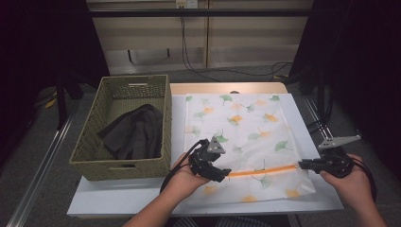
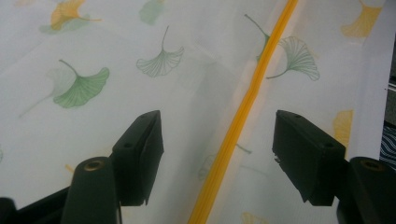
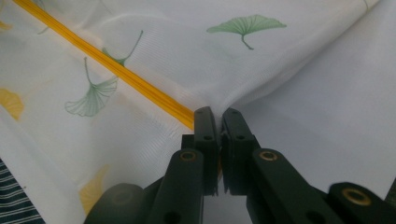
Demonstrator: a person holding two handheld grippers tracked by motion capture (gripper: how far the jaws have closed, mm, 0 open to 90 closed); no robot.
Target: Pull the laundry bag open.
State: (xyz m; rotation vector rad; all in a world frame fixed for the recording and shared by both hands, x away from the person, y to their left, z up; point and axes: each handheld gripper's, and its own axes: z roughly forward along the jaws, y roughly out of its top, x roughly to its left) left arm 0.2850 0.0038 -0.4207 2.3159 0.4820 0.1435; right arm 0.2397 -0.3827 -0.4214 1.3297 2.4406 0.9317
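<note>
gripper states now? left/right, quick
Left gripper: open, jaws astride the orange zipper of the leaf-print mesh bag, not pressing it.
Right gripper: shut on the bag's zipper end.

A lab recording bay: black curtains (image 1: 364,56) on both sides, floor rails (image 1: 42,165), and cables (image 1: 198,66) beyond the table (image 1: 118,194).

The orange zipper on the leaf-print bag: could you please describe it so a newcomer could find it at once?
On the white table, right of the wicker basket, lies a white mesh bag printed with ginkgo leaves. Across its near end runs the zipper, the bag's one solid orange straight line, between the left gripper and right gripper.
</note>
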